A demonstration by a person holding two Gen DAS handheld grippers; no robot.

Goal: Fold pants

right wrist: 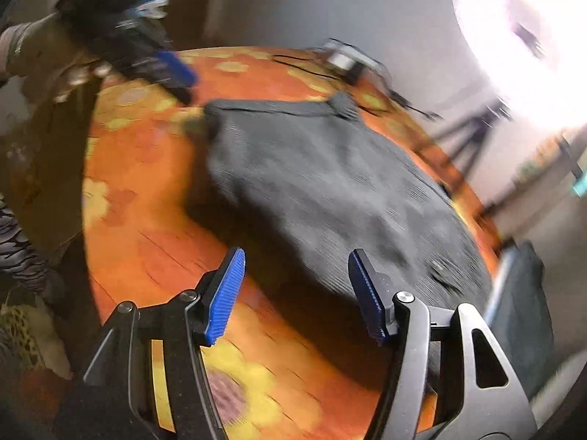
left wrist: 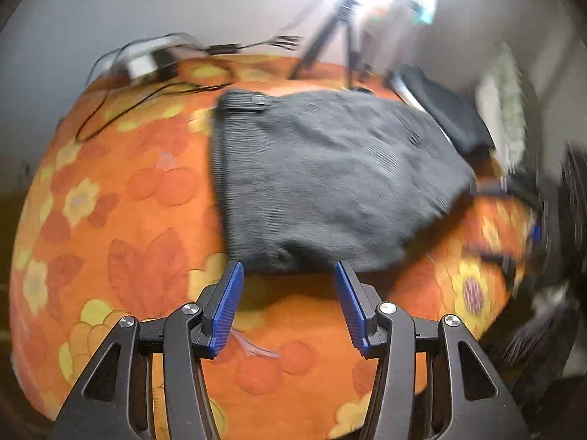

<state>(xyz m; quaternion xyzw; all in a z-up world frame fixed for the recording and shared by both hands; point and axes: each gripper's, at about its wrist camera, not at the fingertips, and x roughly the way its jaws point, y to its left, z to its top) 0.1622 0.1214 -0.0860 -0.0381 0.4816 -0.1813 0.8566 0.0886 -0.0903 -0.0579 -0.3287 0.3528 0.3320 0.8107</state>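
Note:
Dark grey ribbed pants (left wrist: 323, 176) lie folded into a rough rectangle on an orange floral tablecloth (left wrist: 139, 227); the waistband with a tab is at the far edge. My left gripper (left wrist: 290, 275) is open and empty, its blue pads just short of the pants' near edge. In the right wrist view the pants (right wrist: 330, 190) lie ahead. My right gripper (right wrist: 297, 260) is open and empty, hovering at the pants' near edge. The left gripper (right wrist: 172, 69) shows blurred at the far left there.
A small grey box with black cables (left wrist: 146, 62) sits at the table's far edge. A tripod (left wrist: 337, 36) and a bright lamp stand behind the table. A dark object (left wrist: 447, 110) lies at the right edge. The person's body (right wrist: 33, 146) is at left.

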